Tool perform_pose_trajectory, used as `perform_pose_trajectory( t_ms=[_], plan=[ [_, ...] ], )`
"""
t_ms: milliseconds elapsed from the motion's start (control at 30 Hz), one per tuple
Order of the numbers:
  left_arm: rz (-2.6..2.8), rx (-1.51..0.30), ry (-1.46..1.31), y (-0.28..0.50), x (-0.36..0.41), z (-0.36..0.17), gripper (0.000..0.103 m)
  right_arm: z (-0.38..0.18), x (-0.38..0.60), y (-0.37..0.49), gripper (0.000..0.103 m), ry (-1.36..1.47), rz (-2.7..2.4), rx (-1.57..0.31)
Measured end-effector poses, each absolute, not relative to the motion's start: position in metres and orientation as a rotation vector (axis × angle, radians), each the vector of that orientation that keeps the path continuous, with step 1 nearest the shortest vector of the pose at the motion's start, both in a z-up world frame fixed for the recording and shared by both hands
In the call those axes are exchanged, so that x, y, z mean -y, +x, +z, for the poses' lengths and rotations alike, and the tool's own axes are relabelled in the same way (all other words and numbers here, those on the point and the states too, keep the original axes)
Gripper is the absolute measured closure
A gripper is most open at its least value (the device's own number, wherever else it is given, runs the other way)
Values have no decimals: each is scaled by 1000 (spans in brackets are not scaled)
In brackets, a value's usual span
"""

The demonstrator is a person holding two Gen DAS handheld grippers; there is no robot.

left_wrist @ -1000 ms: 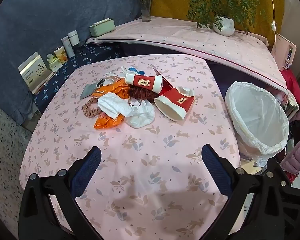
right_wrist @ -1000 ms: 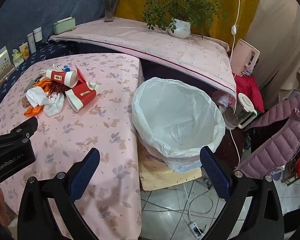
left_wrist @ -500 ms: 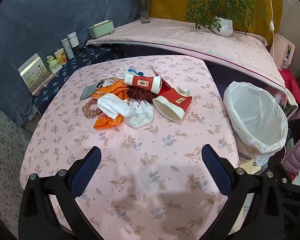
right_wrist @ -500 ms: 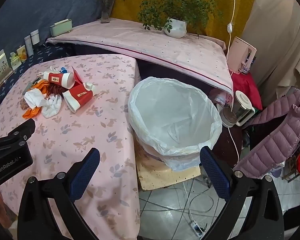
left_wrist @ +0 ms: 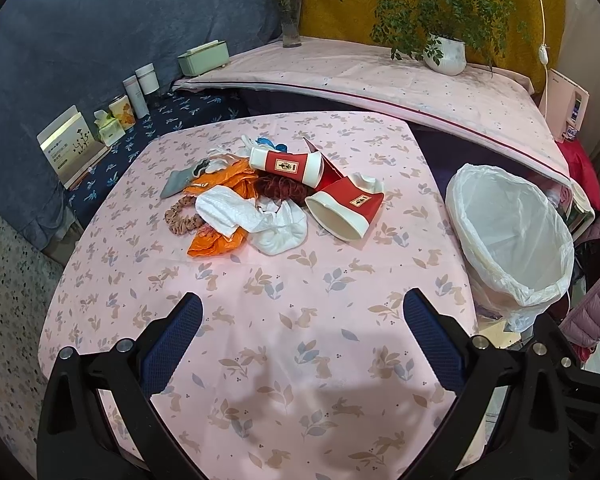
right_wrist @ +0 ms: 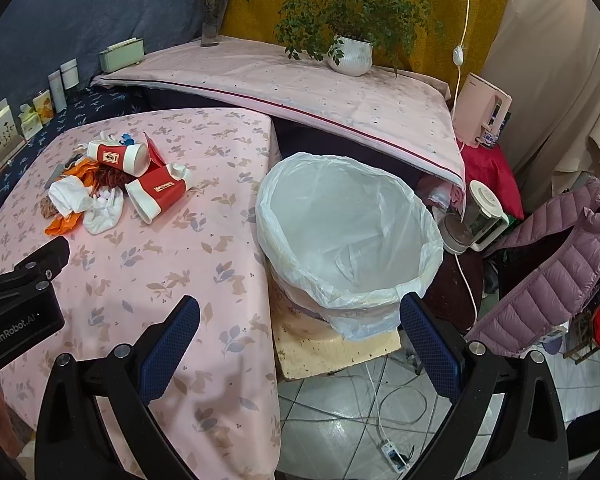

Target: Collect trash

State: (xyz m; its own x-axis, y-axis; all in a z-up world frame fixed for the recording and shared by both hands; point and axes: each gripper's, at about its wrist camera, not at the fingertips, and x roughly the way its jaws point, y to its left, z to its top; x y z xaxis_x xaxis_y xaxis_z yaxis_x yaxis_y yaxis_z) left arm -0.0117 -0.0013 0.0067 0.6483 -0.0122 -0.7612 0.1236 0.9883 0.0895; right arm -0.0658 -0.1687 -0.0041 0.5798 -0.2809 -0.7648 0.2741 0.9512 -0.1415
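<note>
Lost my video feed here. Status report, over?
Left gripper open, empty, over the table. Right gripper open, empty, near the lined bin. Trash pile untouched on tablecloth. Path clear.

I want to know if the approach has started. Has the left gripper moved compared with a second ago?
Barely. The left gripper has hardly shifted: in its view the trash pile and lined bin sit almost where they did on the pink tablecloth, jaws open and empty.

Toppled red-and-white paper cups and crumpled wrappers lie heaped beside the empty white-lined bin.
</note>
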Motion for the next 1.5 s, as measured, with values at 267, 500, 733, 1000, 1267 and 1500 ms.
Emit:
perform_pose_trajectory(
  t_ms=[267, 500, 733, 1000, 1267, 1500],
  plan=[
    [-81, -865, 129, -11, -2, 7, 7, -4, 169, -67, 7, -13, -322, -891],
    [-70, -855, 137, -13, 2, 5, 7, -2, 165, -68, 7, -19, -329, -892],
    [-70, -855, 136, -13, 0, 6, 7, -1, 162, -68, 7, -21, -325, -892],
    [-69, -856, 135, -14, -2, 7, 7, -2, 161, -66, 7, -29, -334, -898],
    [-65, -857, 137, -14, -3, 5, 7, -2, 161, -64, 7, -30, -332, -899],
    [-62, -846, 138, -11, -5, 5, 7, -4, 160, -62, 7, -32, -328, -899]
  ],
)
